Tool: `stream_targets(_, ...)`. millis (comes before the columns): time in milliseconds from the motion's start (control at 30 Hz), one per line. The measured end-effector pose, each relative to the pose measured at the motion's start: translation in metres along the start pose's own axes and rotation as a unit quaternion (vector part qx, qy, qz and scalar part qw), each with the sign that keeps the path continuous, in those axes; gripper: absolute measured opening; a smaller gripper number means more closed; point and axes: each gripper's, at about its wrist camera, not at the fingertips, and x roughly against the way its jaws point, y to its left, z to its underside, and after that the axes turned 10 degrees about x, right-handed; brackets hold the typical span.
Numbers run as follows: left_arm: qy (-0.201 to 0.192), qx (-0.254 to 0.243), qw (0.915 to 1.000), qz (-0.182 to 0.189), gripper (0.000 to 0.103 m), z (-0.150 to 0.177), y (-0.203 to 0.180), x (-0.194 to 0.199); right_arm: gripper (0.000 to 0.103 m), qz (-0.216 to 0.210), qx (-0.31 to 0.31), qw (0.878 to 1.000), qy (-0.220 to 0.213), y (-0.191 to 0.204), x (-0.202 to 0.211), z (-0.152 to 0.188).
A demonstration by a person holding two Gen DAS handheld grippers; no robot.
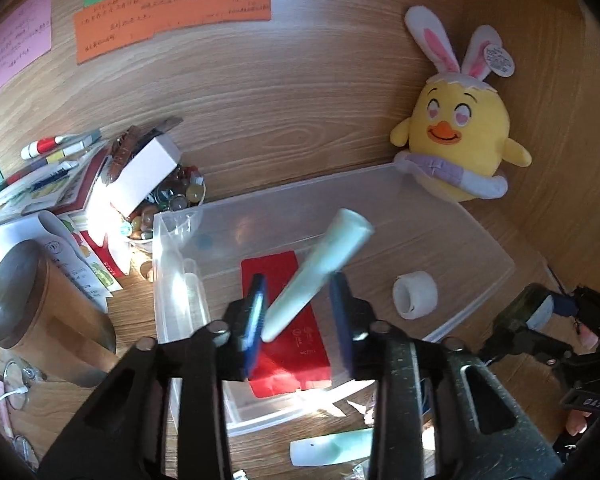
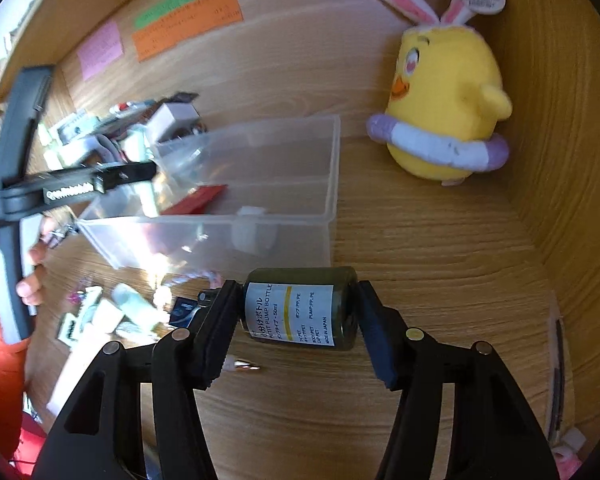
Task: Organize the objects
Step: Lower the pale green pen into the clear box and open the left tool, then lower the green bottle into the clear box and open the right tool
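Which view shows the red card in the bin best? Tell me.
The left wrist view: the red card lies flat on the bin floor, seen from above, partly hidden by the fingers and tube. The right wrist view shows only a red sliver through the bin wall.

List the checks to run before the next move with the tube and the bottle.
1. Tube over the clear bin: ok.
2. Left gripper open around the tube: ok, jaws stand wider than it.
3. Landing spot free: not ok, red card lies beneath; tape roll sits aside.
4. Right gripper shut on bottle: ok, pads at both ends.
5. Bottle off the table: cannot tell.
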Motion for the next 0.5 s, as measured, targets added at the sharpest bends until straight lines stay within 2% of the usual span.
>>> stream_targets(167, -0.017, 0.006, 0.9998, 0.011, 0.052, -0.002, 0.002, 0.016, 0.054, -0.003, 0.002, 0.999, -0.037, 0.004, 0.02, -0.017)
stream_targets(333, -0.032, 0.011, 0.9993, 0.014, 0.073, 0.005, 0.007, 0.036, 0.054, 0.014, 0.012, 0.998, -0.059, 0.01, 0.02, -0.04)
stream_targets(500, -0.038, 0.007, 0.9992, 0.008, 0.075, 0.021, 0.012, 0.053, 0.054, 0.028, 0.022, 0.998, -0.053, 0.016, 0.002, -0.057)
